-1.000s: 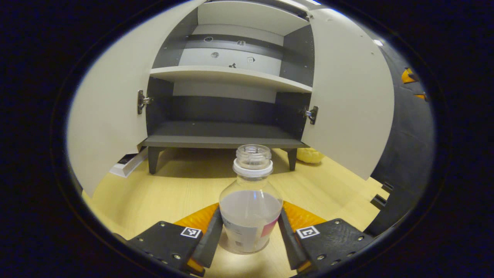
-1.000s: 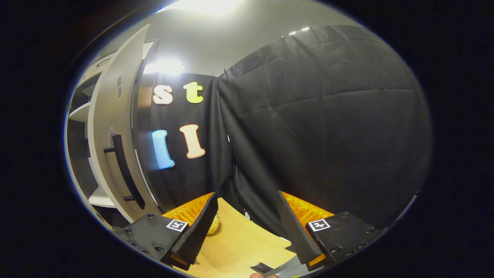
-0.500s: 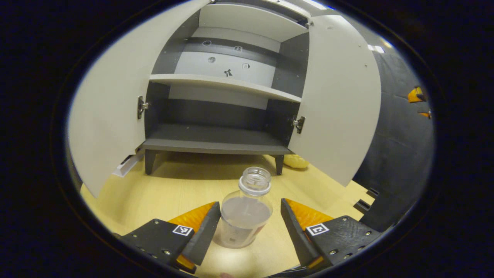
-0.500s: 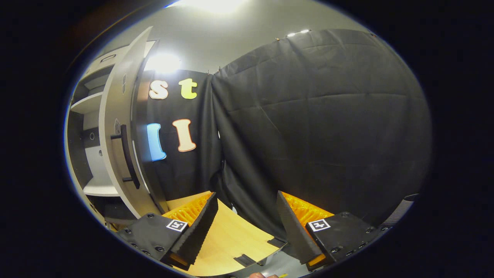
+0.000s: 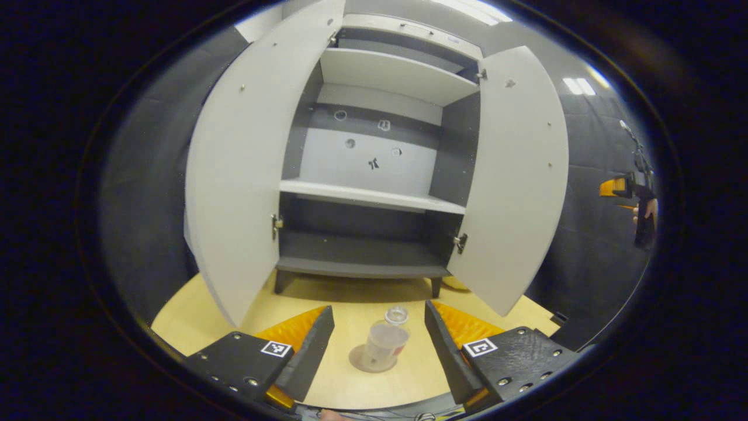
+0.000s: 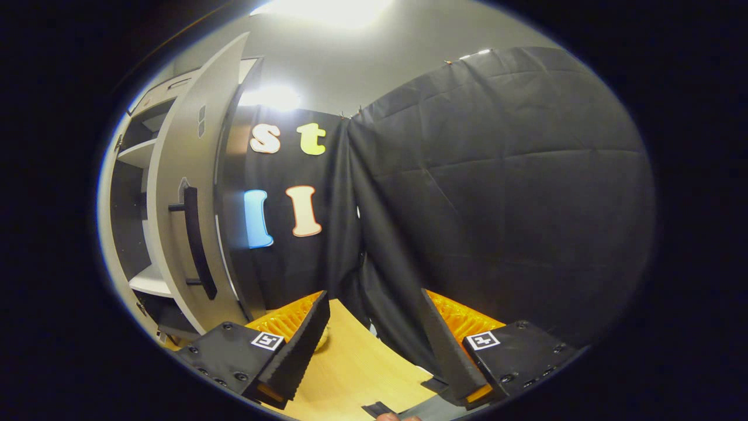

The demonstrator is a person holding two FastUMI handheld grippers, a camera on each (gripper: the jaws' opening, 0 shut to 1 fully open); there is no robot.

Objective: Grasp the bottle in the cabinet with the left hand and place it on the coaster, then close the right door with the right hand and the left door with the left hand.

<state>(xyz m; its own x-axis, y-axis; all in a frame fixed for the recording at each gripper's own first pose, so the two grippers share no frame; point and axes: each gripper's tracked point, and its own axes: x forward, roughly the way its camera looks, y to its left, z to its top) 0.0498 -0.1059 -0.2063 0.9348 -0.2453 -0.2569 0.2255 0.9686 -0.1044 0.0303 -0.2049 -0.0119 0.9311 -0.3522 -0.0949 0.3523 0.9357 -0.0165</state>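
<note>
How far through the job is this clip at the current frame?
Done: the clear plastic bottle stands on the round coaster on the light wooden table, free of the open left gripper. In hand: nothing; the right gripper is open, short of the right door's dark bar handle. Left: the pale grey right door and left door both stand open.

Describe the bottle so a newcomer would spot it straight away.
In the left gripper view, find the tall cabinet with both doors open, then look at the wooden table before it. The bottle stands upright there on a round coaster: small, clear, capless, with a pale label, the sole container in sight.
</note>
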